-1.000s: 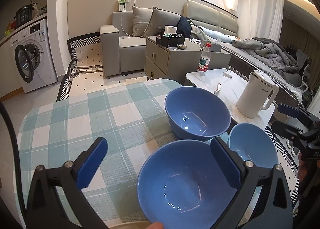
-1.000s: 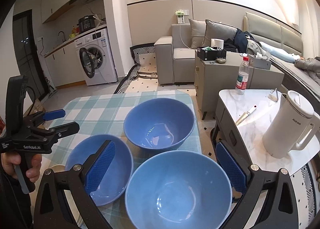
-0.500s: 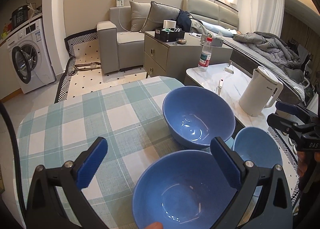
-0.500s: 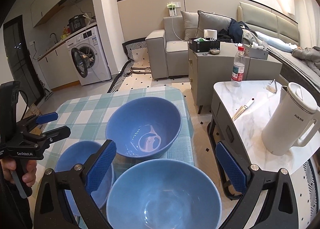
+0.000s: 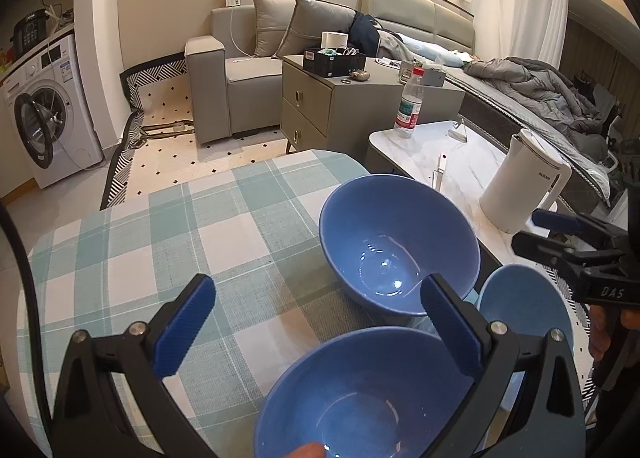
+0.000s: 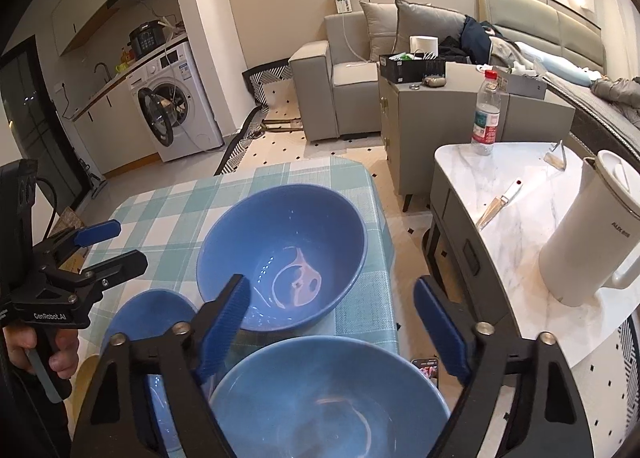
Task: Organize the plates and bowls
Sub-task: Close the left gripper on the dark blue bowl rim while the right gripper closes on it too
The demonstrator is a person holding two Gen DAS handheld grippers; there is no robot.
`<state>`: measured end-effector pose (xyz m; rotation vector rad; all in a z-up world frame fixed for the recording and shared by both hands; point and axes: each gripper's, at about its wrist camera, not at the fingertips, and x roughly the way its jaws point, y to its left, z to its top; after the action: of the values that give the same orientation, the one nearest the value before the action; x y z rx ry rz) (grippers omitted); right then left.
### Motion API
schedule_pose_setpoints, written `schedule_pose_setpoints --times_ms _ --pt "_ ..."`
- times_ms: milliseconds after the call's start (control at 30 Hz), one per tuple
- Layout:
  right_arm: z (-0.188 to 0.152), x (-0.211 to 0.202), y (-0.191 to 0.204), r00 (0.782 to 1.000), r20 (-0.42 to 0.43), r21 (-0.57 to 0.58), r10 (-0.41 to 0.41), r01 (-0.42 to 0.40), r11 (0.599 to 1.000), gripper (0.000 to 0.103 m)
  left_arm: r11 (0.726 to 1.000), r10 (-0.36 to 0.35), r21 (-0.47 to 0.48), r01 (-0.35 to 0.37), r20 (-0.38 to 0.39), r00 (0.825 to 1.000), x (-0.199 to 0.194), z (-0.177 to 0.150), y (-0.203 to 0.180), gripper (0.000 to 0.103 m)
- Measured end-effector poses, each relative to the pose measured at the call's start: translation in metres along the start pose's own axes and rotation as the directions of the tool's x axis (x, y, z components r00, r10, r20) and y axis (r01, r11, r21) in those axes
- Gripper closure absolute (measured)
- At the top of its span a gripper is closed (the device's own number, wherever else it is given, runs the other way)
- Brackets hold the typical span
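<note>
Three blue bowls sit on the checked table (image 5: 168,242), all mouth-up, round so no real long axis. The left gripper (image 5: 316,322) hovers with fingers spread wide over the near bowl (image 5: 360,398) at the frame's bottom. The right gripper (image 6: 330,326) is wide open too, above the right bowl (image 6: 320,406). Looks like pre-grab; next is probably pinching a rim and nesting it into the far bowl (image 5: 400,250).

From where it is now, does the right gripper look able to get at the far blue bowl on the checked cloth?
Probably yes. The right gripper hangs open above the near bowl, and the far bowl lies straight ahead with nothing standing between.
</note>
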<state>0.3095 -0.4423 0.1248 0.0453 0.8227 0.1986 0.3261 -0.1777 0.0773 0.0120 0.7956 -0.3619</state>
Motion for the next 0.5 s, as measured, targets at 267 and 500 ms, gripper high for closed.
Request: schedule_pose_setpoints --times_ms 267,500 --pt "-0.001 0.026 0.001 0.997 -0.076 -0.012 0.002 -0.003 1.0 0.035 0.999 -0.018 0.03 0.019 -0.048 0.999 0.018 0.001 -0.006 0.012" --pt "-0.001 0.04 0.001 0.995 -0.102 -0.019 0.011 -0.013 1.0 0.037 0.999 -0.023 0.032 0.025 -0.07 0.997 0.032 0.002 -0.009 0.016"
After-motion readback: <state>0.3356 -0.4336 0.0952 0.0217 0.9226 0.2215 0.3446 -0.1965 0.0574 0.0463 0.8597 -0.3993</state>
